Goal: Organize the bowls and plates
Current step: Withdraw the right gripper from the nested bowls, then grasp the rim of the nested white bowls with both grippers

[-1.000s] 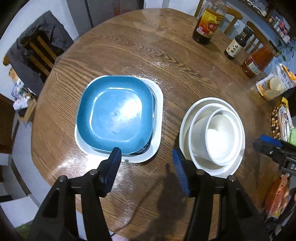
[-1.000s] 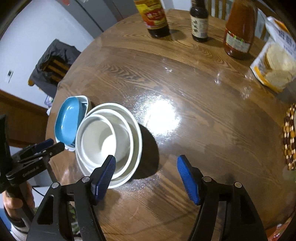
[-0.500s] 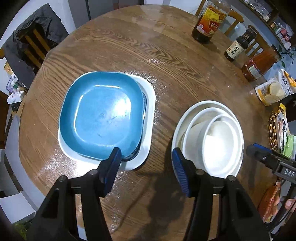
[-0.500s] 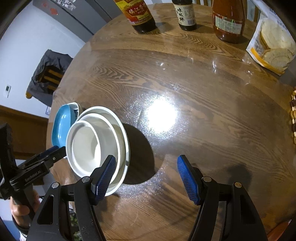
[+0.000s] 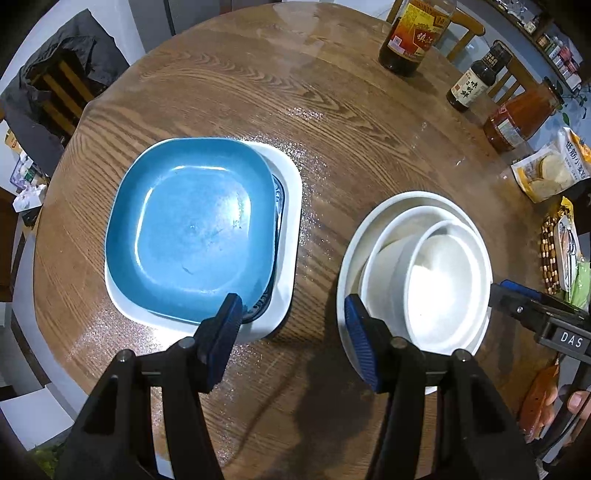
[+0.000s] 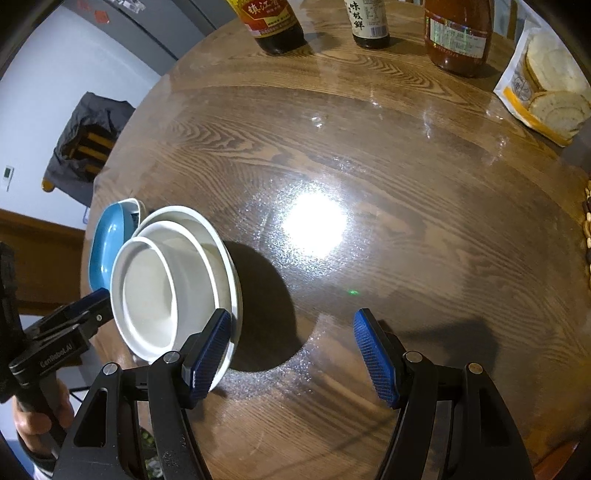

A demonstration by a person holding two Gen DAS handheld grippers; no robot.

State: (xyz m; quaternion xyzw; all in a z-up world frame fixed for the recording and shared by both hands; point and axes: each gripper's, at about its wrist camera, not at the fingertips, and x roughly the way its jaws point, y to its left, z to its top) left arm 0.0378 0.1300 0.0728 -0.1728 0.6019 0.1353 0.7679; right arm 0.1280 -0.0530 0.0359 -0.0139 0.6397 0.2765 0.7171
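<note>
A blue square plate (image 5: 192, 229) lies on a white square plate (image 5: 288, 221), with a patterned dish edge showing between them. To their right stands a stack of white bowls (image 5: 443, 280) nested on a round white plate (image 5: 351, 258). My left gripper (image 5: 293, 328) hovers open over bare wood between the two stacks, holding nothing. In the right wrist view the white bowl stack (image 6: 166, 288) is at lower left, the blue plate (image 6: 107, 243) behind it. My right gripper (image 6: 291, 354) is open and empty, its left finger by the stack's near rim.
The round wooden table (image 6: 369, 166) carries a vinegar bottle (image 5: 413, 33), a small dark sauce bottle (image 5: 476, 79), a red sauce jar (image 5: 517, 118) and a cracker bag (image 5: 550, 170) at the far right. A chair with a dark cloth (image 5: 55, 96) stands beyond the left edge.
Both cameras shifted slightly; the dish stacks sit lower and nearer in view. Neither gripper's opening changed and nothing was taken or released.
</note>
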